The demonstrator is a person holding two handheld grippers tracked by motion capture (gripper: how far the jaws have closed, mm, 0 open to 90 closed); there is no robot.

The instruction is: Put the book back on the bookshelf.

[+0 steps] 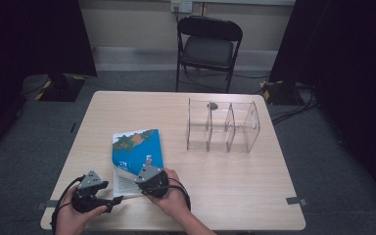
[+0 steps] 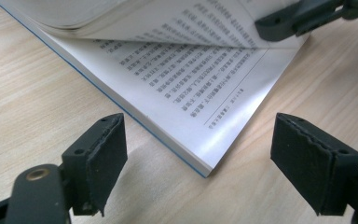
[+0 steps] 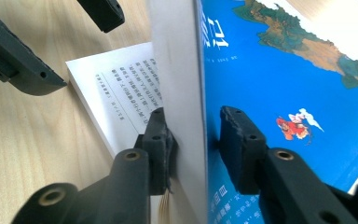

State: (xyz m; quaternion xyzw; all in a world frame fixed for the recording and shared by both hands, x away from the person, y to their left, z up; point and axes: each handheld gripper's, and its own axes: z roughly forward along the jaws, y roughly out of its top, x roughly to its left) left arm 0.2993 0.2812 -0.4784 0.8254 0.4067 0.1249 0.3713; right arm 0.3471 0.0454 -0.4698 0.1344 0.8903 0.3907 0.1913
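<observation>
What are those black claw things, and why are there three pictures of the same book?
They are grabbing tools that a person holds, and each ends in two black jaws. One picture looks down from above the wooden table. The other two come from little cameras riding on the tools, so you look along their jaws. On the table lie a book with a blue cover and a clear box with dividers; a chair stands behind. The right gripper pinches the cover and some front pages, lifting them up. The left gripper is open and holds nothing, its jaws either side of the book's near corner.
</observation>
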